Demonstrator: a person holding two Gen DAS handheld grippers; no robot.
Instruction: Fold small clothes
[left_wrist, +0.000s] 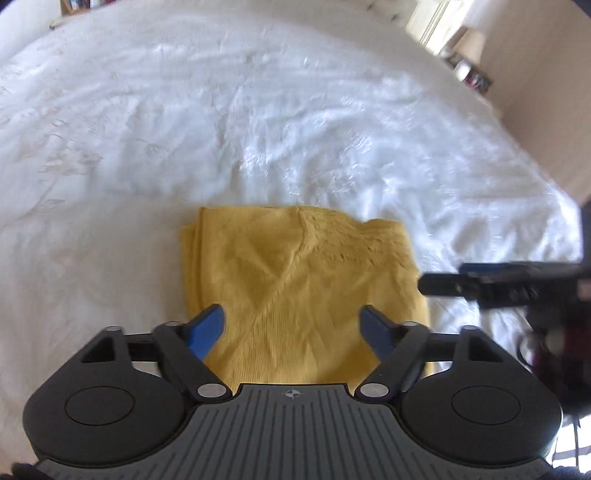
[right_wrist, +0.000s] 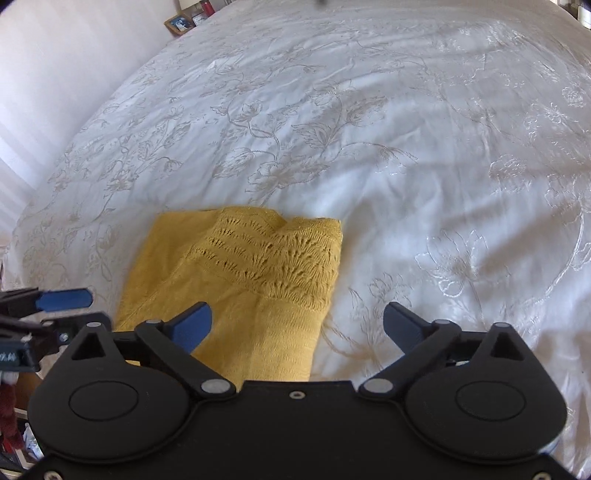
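Observation:
A yellow knitted garment (left_wrist: 295, 288) lies folded into a rough rectangle on the white embroidered bedspread (left_wrist: 258, 110). My left gripper (left_wrist: 293, 325) is open and empty, its blue fingertips spread just above the garment's near part. My right gripper (right_wrist: 297, 323) is open and empty, held above the garment's (right_wrist: 240, 280) right edge. The right gripper also shows at the right edge of the left wrist view (left_wrist: 424, 282), and the left gripper at the left edge of the right wrist view (right_wrist: 74, 301).
The bedspread (right_wrist: 406, 147) spreads wide beyond the garment. A wall and a shelf with small items (left_wrist: 469, 70) stand past the bed's right edge. A framed picture (right_wrist: 179, 24) stands at the far left of the right wrist view.

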